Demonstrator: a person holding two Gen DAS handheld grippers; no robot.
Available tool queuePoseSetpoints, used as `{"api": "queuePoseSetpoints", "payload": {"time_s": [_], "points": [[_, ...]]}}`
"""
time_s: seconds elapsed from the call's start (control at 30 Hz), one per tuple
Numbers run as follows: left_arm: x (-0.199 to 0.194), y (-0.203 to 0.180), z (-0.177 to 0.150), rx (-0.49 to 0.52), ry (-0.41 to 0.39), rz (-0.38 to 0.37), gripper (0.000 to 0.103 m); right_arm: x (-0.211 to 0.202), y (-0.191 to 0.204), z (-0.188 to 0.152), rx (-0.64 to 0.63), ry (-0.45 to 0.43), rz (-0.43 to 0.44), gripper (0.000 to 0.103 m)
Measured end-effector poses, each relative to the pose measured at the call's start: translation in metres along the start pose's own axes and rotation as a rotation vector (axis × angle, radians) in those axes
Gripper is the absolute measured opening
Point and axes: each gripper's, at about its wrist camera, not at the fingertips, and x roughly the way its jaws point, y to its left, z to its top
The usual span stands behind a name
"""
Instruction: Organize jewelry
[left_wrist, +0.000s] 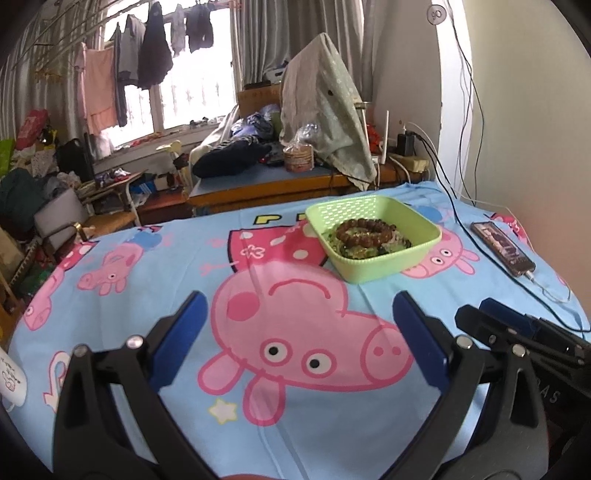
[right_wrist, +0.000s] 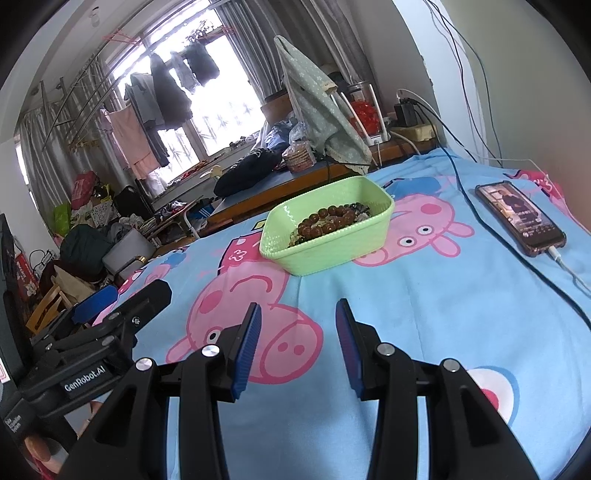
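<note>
A light green plastic basket (left_wrist: 384, 264) stands on the blue cartoon-pig cloth (left_wrist: 295, 424), ahead and a little right of my left gripper (left_wrist: 300, 299). A brown bead bracelet (left_wrist: 364, 230) lies in it on top of other greenish and dark jewelry. My left gripper is open and empty, well short of the basket. In the right wrist view the basket (right_wrist: 325, 254) with the bracelet (right_wrist: 327, 219) is straight ahead. My right gripper (right_wrist: 298, 309) is open and empty, low over the cloth (right_wrist: 424, 314). The other gripper (right_wrist: 122, 302) shows at the left.
A phone (right_wrist: 521, 218) with a lit screen lies on the cloth at the right, with cables (right_wrist: 517, 258) running past it. Beyond the far cloth edge stands a cluttered wooden desk (left_wrist: 266, 184) with a draped cloth. The right gripper (left_wrist: 517, 328) shows in the left view.
</note>
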Motion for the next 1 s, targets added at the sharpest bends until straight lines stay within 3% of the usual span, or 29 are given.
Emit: {"api": "queuePoseSetpoints", "payload": {"time_s": [0.2,0.37,1.0], "points": [[-0.003,0.007,0.020,-0.028,0.002,0.018,0.097,-0.018,0.007,0.027,-0.031,-0.062,-0.008,0.013],[-0.006,0.011,0.030,-0.031,-0.016,0.025,0.097,-0.026,0.015,0.041,-0.050,-0.094,0.001,0.020],[-0.014,0.014,0.037,-0.029,-0.047,0.040,0.097,-0.020,0.020,0.044,-0.058,-0.093,0.008,0.025]]}}
